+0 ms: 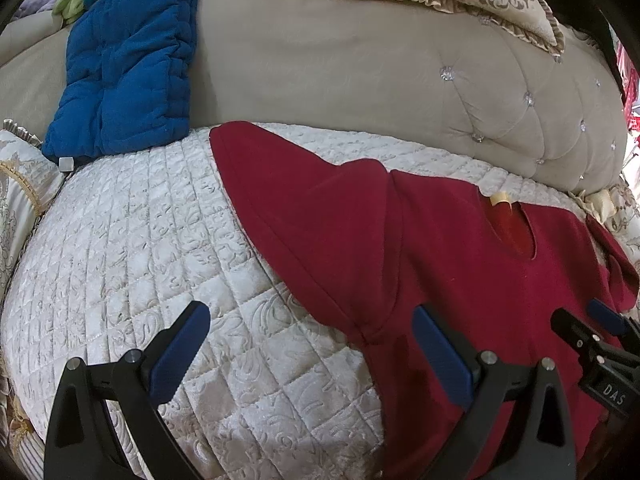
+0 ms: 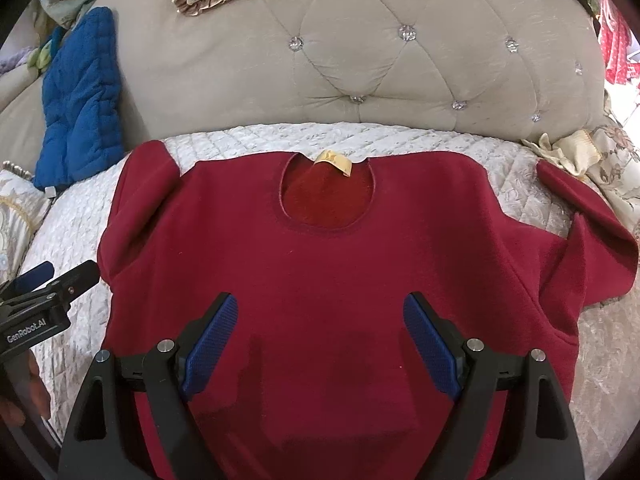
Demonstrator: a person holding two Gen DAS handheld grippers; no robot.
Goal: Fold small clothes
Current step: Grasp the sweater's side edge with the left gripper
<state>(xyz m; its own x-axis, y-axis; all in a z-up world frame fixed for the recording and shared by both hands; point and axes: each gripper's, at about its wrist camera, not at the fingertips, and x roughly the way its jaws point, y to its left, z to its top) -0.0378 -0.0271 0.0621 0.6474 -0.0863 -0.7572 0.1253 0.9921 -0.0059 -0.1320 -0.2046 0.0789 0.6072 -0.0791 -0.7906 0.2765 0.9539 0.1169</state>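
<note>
In your left wrist view, the red top (image 1: 460,272) lay flat on the white quilted cover (image 1: 140,240), off to the right side. Your left gripper (image 1: 310,350) was spread wide and held nothing. One sleeve (image 1: 288,200) pointed up toward the blue cushion (image 1: 124,60). The other sleeve was cut off at the edge.

In your right wrist view, you could see the whole top (image 2: 320,260), with its round neck and yellow tag (image 2: 334,161). Your right gripper (image 2: 320,340) was wide open over it, holding nothing. The bottom hem was hidden.
</note>
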